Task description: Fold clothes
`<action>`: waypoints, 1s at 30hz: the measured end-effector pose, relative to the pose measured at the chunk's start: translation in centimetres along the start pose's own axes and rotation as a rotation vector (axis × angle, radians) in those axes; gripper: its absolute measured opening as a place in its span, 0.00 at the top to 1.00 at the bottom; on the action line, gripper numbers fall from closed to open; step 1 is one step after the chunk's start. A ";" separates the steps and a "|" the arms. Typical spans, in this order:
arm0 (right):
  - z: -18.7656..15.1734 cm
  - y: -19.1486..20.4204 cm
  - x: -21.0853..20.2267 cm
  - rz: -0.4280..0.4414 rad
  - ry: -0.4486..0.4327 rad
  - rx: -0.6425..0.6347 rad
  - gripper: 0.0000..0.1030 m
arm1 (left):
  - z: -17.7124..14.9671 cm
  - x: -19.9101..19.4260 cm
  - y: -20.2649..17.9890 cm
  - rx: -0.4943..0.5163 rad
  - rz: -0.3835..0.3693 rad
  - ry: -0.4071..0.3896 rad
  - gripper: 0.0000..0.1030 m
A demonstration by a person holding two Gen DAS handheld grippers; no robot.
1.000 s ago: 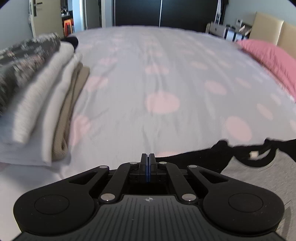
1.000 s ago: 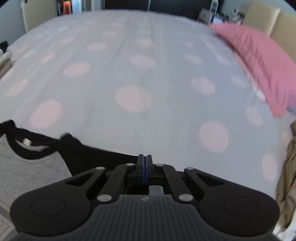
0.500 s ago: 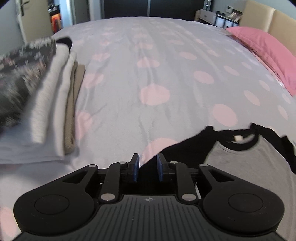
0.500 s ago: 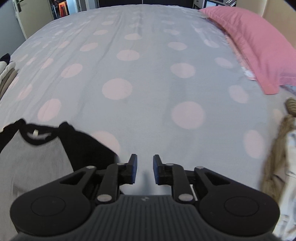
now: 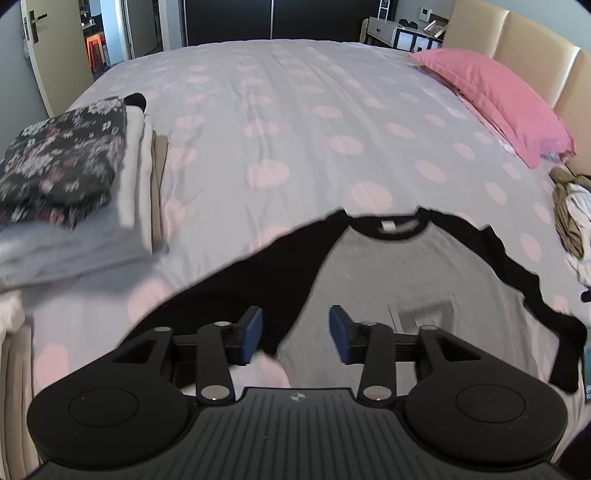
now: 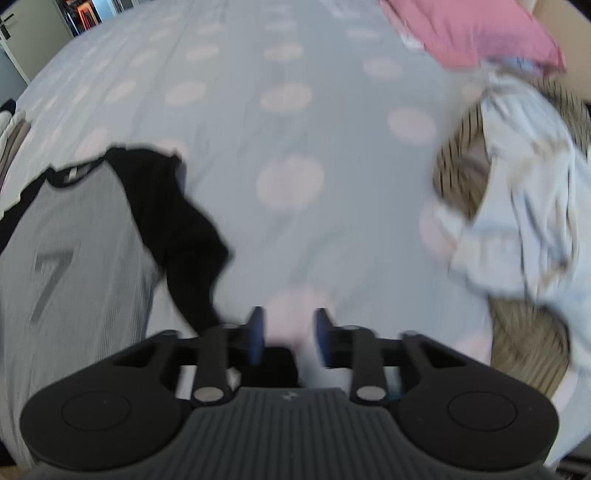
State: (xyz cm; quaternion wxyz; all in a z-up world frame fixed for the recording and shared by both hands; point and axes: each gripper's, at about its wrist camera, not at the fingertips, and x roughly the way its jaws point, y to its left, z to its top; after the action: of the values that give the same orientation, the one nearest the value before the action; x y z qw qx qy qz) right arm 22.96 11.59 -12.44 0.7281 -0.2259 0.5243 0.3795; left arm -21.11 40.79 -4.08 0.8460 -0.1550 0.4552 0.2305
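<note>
Lying flat, raglan shirt point(image 5: 406, 273), basket point(image 6: 532, 343) heaped with laundry point(image 6: 517, 206)

Bedspread point(image 5: 295, 122): pale grey with pink dots, filling the middle of both views.
Pillow point(image 5: 495, 99): pink, upper right of the left-wrist frame, lying against the headboard.
Headboard point(image 5: 524, 48): cream, padded, top right corner.
Door point(image 5: 48, 55): pale, dark handle, upper left edge.
Wardrobe point(image 5: 273, 18): dark panels, top centre beyond the bed.
Shelf unit point(image 5: 402, 33): white, upper right, beside the headboard.
Stool point(image 5: 96, 48): orange-red, seen through the doorway, upper left.
</note>
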 end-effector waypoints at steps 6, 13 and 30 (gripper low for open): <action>-2.5 -0.1 0.6 0.028 0.037 -0.002 0.44 | -2.7 -0.5 -0.6 -0.044 -0.003 0.057 0.61; -2.6 0.5 2.8 0.068 0.112 -0.038 0.85 | -2.5 -1.0 -1.4 -0.051 -0.032 0.024 0.61; 1.6 11.0 -2.1 0.277 -0.067 -0.209 0.90 | -2.2 -0.1 -3.1 0.019 -0.012 0.050 0.61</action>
State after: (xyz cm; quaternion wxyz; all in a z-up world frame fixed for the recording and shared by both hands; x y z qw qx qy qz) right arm 14.86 18.84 -9.14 0.6586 -0.2130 0.4835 0.5358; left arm -21.05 37.06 -4.99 0.8372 -0.1552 0.4773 0.2173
